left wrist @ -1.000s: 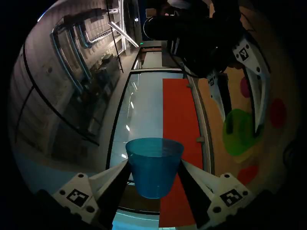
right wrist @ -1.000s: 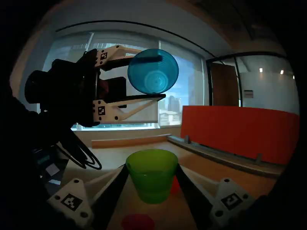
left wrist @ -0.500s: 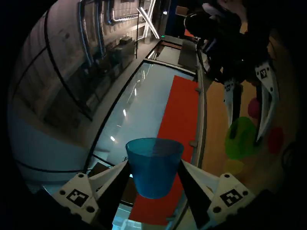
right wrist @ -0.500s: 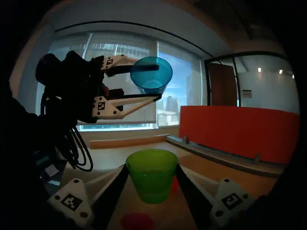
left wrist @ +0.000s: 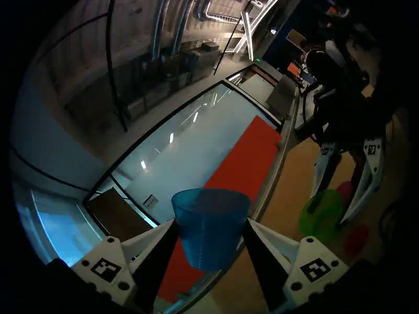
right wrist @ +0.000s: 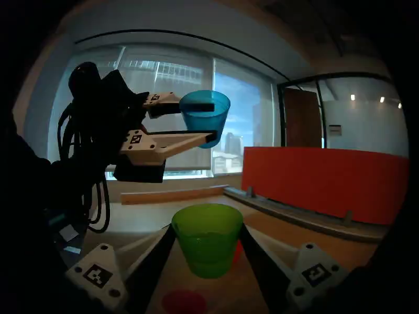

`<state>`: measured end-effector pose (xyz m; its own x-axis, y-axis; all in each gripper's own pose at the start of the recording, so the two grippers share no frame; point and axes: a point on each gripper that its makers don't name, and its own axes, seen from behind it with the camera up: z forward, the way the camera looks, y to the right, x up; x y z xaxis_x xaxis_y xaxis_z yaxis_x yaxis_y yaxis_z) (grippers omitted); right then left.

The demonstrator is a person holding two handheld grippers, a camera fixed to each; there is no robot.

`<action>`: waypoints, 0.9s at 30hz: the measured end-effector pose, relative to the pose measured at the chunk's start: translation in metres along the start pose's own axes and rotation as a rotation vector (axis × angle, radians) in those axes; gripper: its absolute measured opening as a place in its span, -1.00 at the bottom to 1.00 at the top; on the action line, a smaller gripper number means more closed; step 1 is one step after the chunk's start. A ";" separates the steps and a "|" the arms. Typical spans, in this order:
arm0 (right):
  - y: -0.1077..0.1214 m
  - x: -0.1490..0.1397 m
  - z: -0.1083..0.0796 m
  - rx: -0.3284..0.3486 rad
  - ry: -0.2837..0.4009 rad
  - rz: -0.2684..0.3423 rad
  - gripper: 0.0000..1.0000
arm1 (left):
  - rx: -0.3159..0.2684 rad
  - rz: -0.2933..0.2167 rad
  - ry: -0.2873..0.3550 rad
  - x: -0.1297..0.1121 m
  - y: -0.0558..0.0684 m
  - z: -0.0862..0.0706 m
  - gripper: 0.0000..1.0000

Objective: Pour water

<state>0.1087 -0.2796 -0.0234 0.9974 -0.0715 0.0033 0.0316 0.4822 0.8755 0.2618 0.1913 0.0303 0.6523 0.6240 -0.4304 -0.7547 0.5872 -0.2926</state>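
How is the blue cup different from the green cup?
The blue cup is blue; the green cup is green. The blue cup is held high in front of the window by the left gripper; the green cup is low near the table in the right gripper. Both are see-through plastic cups, wider at the top, each pinched between two fingers.

Left gripper point(right wrist: 209, 123): long tapering white fingers point(right wrist: 178, 140), one square black-and-white tag point(right wrist: 135, 139) on each, bulky black body point(right wrist: 99, 120) behind, black cables point(right wrist: 96, 186) looping below. Right gripper point(right wrist: 207, 230): same white fingers, tags near the base, small screws around them.
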 end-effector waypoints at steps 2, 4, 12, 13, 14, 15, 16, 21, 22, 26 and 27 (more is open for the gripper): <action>0.001 0.000 0.000 -0.002 -0.001 -0.001 0.78 | -0.008 -0.036 0.005 0.002 0.002 -0.002 0.62; 0.001 0.000 0.000 -0.004 0.000 -0.001 0.78 | -0.010 -0.067 0.008 0.002 0.002 -0.002 0.62; 0.002 0.002 -0.001 -0.010 0.002 -0.003 0.78 | -0.013 -0.190 -0.004 -0.005 0.001 0.001 0.63; 0.003 0.001 -0.002 -0.011 0.002 -0.004 0.78 | -0.012 -0.203 -0.006 -0.007 0.000 0.001 0.63; 0.003 0.001 -0.002 -0.013 0.001 -0.005 0.78 | -0.011 -0.215 -0.008 -0.008 0.000 0.001 0.63; 0.004 0.001 -0.003 -0.014 0.001 -0.006 0.78 | -0.009 -0.229 -0.011 -0.010 -0.001 0.001 0.63; 0.004 0.001 -0.003 -0.015 0.001 -0.006 0.78 | -0.006 -0.246 -0.016 -0.012 -0.001 0.001 0.62; 0.006 0.003 -0.005 -0.019 0.006 -0.004 0.78 | -0.012 -0.354 -0.026 -0.017 0.001 0.001 0.63; 0.006 0.004 -0.005 -0.020 0.007 -0.005 0.78 | -0.016 -0.382 -0.022 -0.016 0.002 0.000 0.63; 0.006 0.004 -0.006 -0.022 0.005 -0.008 0.78 | -0.029 -0.471 -0.007 -0.015 0.000 -0.001 0.62; 0.007 0.004 -0.006 -0.022 0.004 -0.009 0.78 | -0.030 -0.490 -0.005 -0.015 0.000 -0.001 0.62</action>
<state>0.1130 -0.2717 -0.0202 0.9974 -0.0721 -0.0064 0.0417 0.5010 0.8644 0.2519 0.1808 0.0360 0.9315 0.2805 -0.2314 -0.3604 0.7972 -0.4844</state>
